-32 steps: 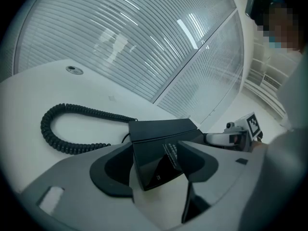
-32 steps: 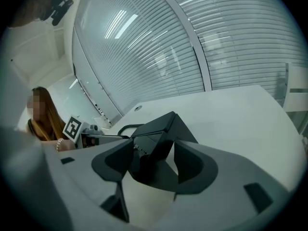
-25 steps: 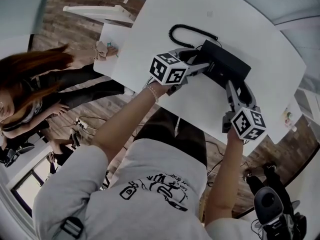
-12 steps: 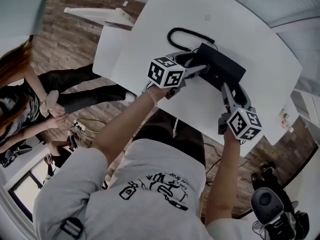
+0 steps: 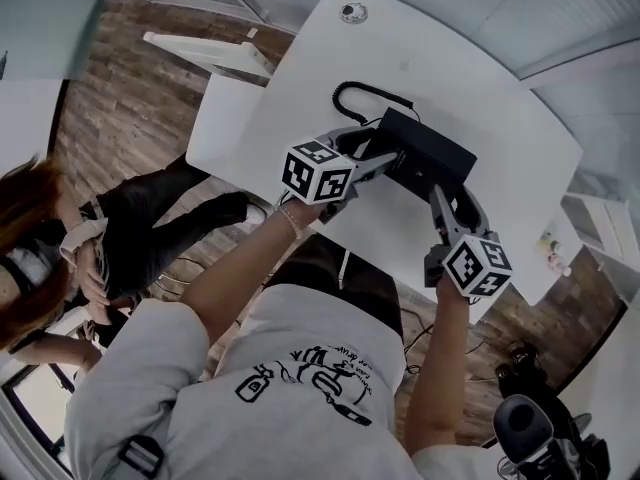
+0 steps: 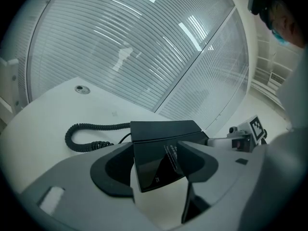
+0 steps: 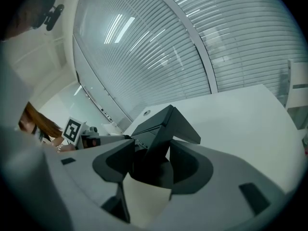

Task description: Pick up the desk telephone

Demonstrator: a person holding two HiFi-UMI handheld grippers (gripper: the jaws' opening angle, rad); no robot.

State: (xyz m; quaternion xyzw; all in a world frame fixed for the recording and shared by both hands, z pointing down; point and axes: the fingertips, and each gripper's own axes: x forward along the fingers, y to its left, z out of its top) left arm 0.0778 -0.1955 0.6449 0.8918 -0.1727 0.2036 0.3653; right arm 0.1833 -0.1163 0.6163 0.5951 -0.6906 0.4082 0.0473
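- Overhead, in the head view: black desk telephone [image 5: 430, 156] over the middle of a white table [image 5: 500, 88], pinched from two sides. Left gripper [image 5: 383, 158] clamped on its near-left end, right gripper [image 5: 443, 196] clamped on its near-right edge. Coiled cord [image 5: 362, 92] trailing on the tabletop just behind.
- Left gripper view: jaws closed on one corner of the desk telephone, body tilted, labelled underside showing. Holds only a narrow corner, so risks a pivot or a slide out of the pads with any uneven lifting between the two hands.
- Same view: coiled cord lying slack on the table, far end hidden. Could pull taut on a higher lift and tug the body sideways out of both grips.
- Right gripper view: jaws closed on a thin, slanted edge of the desk telephone. Shallow bite on smooth plastic; likely to twist loose under the weight, with a drop back onto the table.
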